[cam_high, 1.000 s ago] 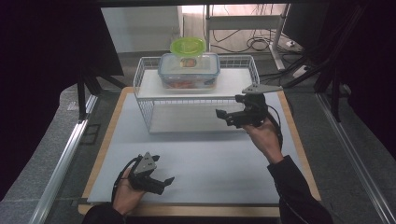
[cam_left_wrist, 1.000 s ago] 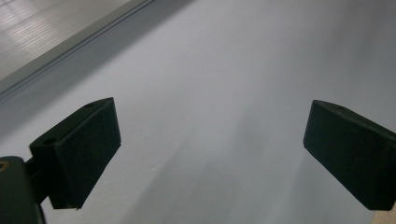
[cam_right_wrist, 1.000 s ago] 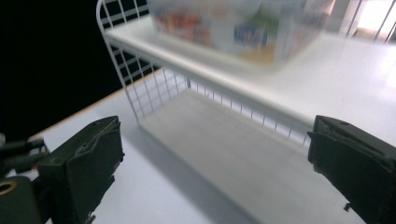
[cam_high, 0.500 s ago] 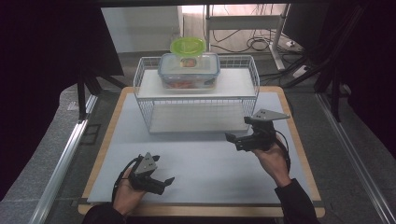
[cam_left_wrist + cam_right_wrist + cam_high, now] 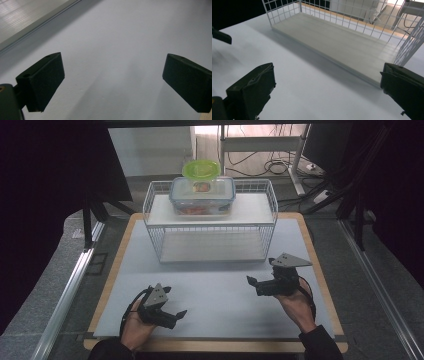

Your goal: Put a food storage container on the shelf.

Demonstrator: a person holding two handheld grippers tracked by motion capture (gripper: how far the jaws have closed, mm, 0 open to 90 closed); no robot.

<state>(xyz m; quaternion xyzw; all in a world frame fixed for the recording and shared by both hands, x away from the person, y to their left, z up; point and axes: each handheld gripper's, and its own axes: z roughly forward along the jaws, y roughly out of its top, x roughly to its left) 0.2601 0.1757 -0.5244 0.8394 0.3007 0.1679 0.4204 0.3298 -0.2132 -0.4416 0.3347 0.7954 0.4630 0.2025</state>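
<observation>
A white wire rack point(image 5: 210, 227) stands at the back middle of the white mat point(image 5: 215, 290). On its top shelf sits a clear lidded container point(image 5: 202, 195) with food inside, and a green-lidded bowl point(image 5: 201, 169) is just behind it. My right gripper point(image 5: 254, 286) hovers over the mat in front of the rack's right end, open and empty, jaws pointing left. My left gripper point(image 5: 176, 309) rests near the front left, open with nothing in it. In the right gripper view the open gripper point(image 5: 327, 82) faces the rack's bare lower shelf point(image 5: 337, 42). In the left gripper view the open gripper point(image 5: 112, 75) is over plain mat.
The mat lies on a wooden board point(image 5: 312, 265) with its edge showing all round. Metal rails point(image 5: 65, 295) run along both sides. Cables and a stand point(image 5: 270, 165) lie on the floor behind the rack.
My right gripper has drawn back from the rack's top right corner toward the person and come down low over the mat. The left gripper has stayed put.
</observation>
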